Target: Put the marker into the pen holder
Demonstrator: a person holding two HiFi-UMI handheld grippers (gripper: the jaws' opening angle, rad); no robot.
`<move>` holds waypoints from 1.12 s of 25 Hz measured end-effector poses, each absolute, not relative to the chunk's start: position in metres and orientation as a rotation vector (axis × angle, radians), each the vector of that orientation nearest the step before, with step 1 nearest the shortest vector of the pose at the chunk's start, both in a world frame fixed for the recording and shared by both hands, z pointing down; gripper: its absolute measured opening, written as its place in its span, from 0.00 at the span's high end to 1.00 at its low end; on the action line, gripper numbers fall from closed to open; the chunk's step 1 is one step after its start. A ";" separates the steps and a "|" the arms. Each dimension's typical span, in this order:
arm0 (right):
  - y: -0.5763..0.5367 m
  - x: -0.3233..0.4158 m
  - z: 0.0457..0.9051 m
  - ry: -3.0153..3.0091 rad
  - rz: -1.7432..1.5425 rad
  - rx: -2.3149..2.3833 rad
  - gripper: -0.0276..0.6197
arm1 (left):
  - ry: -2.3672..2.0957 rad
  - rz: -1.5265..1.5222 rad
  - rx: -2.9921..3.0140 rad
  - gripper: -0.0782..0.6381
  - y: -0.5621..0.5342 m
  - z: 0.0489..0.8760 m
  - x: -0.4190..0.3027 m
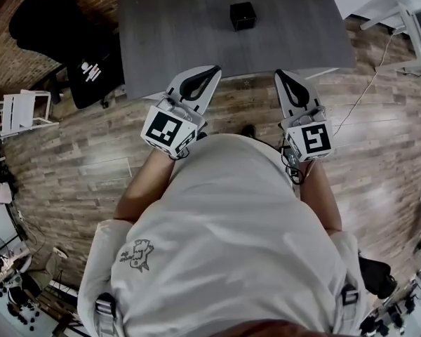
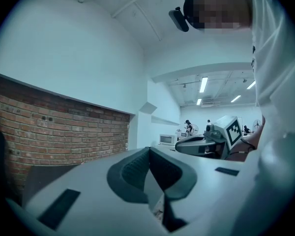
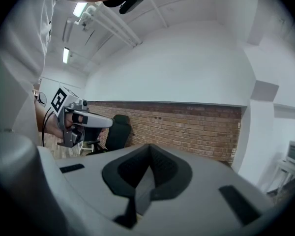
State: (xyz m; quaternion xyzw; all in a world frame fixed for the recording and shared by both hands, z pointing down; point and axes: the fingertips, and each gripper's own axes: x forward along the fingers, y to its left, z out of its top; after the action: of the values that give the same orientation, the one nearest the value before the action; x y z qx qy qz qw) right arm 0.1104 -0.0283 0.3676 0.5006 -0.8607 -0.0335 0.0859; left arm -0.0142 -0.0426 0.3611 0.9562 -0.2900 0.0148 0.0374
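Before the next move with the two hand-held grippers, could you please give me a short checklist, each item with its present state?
1. Left hand-held gripper empty: ok, jaws together, nothing between them.
2. Right hand-held gripper empty: ok, jaws together, nothing between them.
3. Jaws open for a grasp: not ok, both are shut.
4. Pen holder found: ok, it is likely the black box on the grey table.
5. Marker found: cannot tell, none shows in any view.
6. Grippers over the work area: not ok, in the head view only their tips reach the table's near edge, well short of the box.
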 end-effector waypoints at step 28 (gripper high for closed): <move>0.045 -0.052 0.361 -2.511 -0.144 1.561 0.95 | -0.778 -0.011 2.951 0.88 0.019 0.365 -0.169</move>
State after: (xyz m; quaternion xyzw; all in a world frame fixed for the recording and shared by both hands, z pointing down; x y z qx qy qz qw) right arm -0.0523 0.0452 0.3612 0.5251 -0.8448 -0.0486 0.0907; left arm -0.1691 0.0193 0.3647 0.9660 -0.2547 -0.0037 0.0446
